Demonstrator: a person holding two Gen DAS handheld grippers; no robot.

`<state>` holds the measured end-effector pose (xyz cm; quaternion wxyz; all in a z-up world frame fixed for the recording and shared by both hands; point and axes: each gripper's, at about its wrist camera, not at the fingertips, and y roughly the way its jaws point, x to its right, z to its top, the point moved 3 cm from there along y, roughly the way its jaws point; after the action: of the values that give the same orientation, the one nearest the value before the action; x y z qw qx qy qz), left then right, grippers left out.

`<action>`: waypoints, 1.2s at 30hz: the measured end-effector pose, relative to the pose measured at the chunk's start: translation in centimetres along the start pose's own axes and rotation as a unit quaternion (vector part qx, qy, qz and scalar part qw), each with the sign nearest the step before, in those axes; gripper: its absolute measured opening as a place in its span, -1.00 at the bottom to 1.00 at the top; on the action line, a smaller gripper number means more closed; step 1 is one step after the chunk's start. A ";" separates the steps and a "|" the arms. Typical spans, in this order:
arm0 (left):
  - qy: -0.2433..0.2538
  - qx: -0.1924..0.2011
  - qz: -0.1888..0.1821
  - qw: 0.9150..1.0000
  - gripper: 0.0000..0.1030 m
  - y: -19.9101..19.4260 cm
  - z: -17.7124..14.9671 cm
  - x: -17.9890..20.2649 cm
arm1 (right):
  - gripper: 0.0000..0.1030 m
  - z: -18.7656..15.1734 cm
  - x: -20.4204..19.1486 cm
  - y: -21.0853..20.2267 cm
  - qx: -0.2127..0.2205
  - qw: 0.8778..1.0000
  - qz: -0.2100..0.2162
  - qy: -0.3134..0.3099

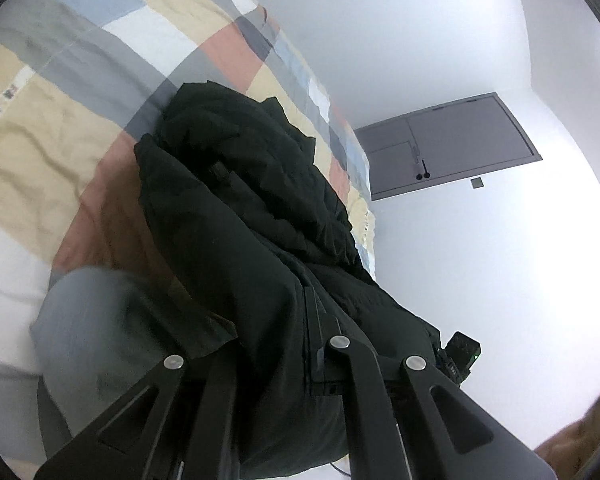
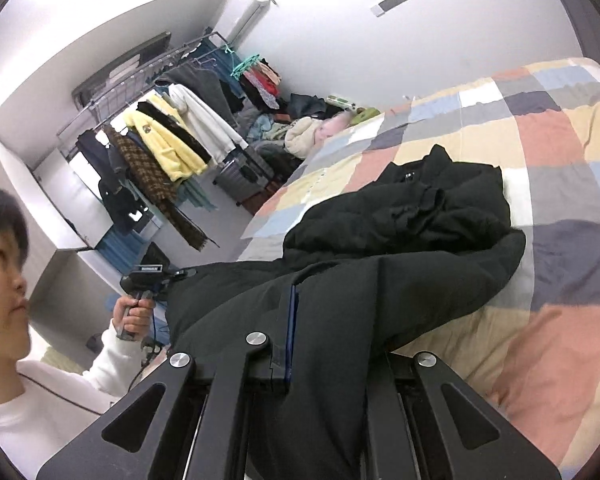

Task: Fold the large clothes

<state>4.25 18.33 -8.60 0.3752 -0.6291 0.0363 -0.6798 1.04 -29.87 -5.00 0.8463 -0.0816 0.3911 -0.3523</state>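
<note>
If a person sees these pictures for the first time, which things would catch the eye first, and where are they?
First the big black coat, lying crumpled on the checkered bedcover, with its near edge clamped in both the right gripper and the left gripper. Next, in the right wrist view, the crowded clothes rack along the far wall, where a yellow jacket stands out.

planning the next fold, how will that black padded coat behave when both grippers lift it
The black padded coat likely sags between the left gripper and right gripper; it already drapes in soft folds. Its puffy bulk suggests springing back open. Probably light for its size.
</note>
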 end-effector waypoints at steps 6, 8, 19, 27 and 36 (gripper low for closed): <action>-0.017 0.011 -0.003 1.000 -0.94 -1.5 -1.4 0.8 | -0.89 -1.1 -0.8 -2.2 0.014 1.000 0.000 0.012; -0.009 0.018 -0.002 1.000 -0.94 -1.5 -0.6 1.5 | -0.89 -0.5 -0.7 -2.4 0.017 1.000 -0.006 0.010; 0.012 0.028 0.023 0.999 -0.93 -0.2 5.4 4.2 | -0.89 4.8 2.6 -1.4 0.042 0.997 -0.019 0.069; 0.003 0.058 0.036 0.998 -0.91 1.2 11.2 6.2 | -0.89 9.7 4.6 -0.3 0.058 0.992 -0.038 0.105; -0.028 0.077 0.075 0.994 -0.90 5.7 17.6 6.3 | -0.89 13.8 9.7 3.2 0.071 0.980 -0.072 0.174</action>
<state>22.93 18.18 -2.72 0.4730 -0.6128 0.0204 -0.6328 17.05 -35.79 -2.81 0.7415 0.0132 0.4990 -0.4483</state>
